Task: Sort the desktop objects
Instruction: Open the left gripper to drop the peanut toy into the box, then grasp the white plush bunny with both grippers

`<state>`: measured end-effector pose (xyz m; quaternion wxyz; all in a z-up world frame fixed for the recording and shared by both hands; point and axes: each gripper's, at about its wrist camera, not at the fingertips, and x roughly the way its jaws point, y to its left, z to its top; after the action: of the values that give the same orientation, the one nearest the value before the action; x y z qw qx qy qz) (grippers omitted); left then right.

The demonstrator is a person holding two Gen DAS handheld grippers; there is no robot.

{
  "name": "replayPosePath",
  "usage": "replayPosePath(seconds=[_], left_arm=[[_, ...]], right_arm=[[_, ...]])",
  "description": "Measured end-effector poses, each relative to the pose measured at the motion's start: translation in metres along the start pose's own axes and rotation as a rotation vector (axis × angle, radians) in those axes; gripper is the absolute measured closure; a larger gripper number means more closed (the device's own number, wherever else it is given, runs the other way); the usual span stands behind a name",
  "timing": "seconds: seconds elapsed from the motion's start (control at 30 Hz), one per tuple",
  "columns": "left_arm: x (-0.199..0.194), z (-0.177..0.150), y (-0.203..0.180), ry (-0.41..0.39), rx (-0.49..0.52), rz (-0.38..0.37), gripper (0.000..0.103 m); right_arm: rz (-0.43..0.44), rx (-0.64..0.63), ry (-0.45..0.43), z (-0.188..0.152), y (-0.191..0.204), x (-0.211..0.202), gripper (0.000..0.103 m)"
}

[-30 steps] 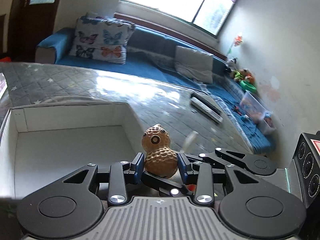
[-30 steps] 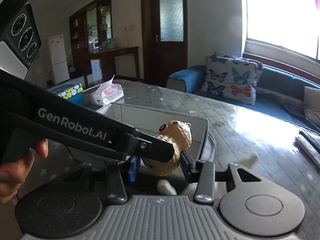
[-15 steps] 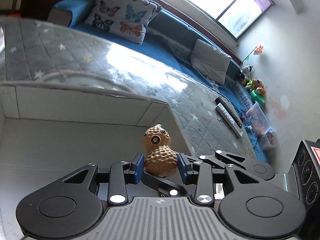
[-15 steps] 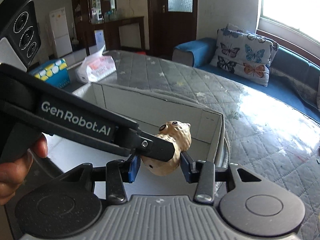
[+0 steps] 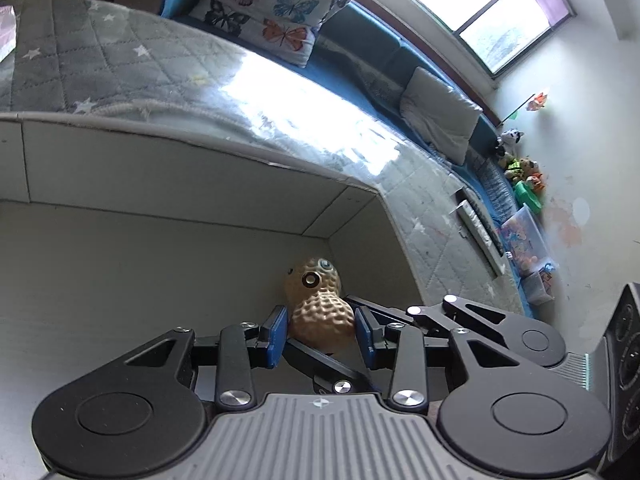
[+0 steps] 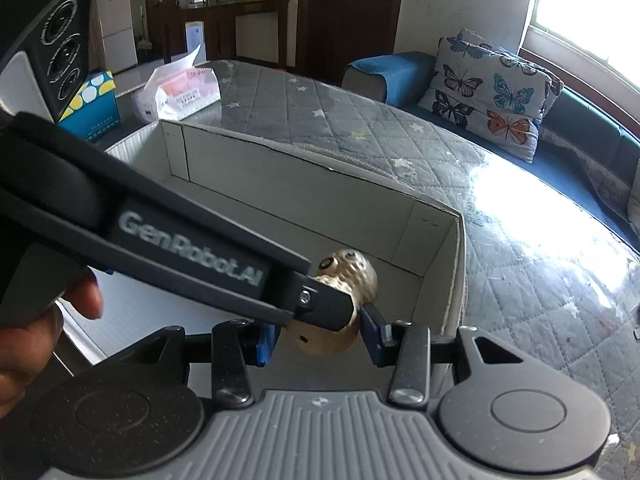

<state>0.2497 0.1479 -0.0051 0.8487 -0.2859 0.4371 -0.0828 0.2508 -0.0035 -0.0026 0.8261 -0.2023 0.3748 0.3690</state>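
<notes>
A tan peanut-shaped toy with eyes point(image 5: 320, 310) sits between the blue pads of my left gripper point(image 5: 320, 334), which is shut on its lower half. My right gripper point(image 6: 318, 338) also closes on the same peanut toy point(image 6: 344, 280) from another side. The left gripper's black finger point(image 6: 224, 268) crosses in front of the toy in the right wrist view. Both grippers hold the toy inside the open white cardboard box point(image 5: 200, 164), near its right corner point(image 6: 452, 240), low over the box floor.
The box stands on a grey quilted, star-patterned table point(image 6: 360, 120). A tissue pack point(image 6: 180, 92) and a blue dotted box point(image 6: 90, 100) lie at its far left. Remote controls point(image 5: 480, 232) lie at the table's right edge. A blue sofa with butterfly pillow point(image 6: 496, 92) is behind.
Both grippers have carried the peanut toy from above the table over the box wall and lowered it into the box's right corner. The grip is unchanged.
</notes>
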Motion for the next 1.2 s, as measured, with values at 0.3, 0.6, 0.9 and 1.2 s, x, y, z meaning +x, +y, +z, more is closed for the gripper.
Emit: replayPosePath(seconds=[0.3,0.6,0.9,1.2], left_arm=[[-0.009,-0.003,0.005,-0.009,-0.019,0.010,0.064],[-0.034,-0.010,-0.009,-0.059,0.015,0.009,0.064],[-0.073,-0.038,-0.040,-0.145,0.103,-0.015,0.064],[-0.099,-0.078,-0.068,-0.181,0.184,-0.039,0.064]], right_arm=[[-0.029,-0.024,0.010,0.003,0.006,0.006,0.059],[-0.008,0.013,-0.074,-0.003,0.003,-0.028,0.052],[-0.015,0.054,-0.178,-0.025,-0.009,-0.090,0.051],[-0.045,0.114,-0.244,-0.068,-0.015,-0.141,0.051]])
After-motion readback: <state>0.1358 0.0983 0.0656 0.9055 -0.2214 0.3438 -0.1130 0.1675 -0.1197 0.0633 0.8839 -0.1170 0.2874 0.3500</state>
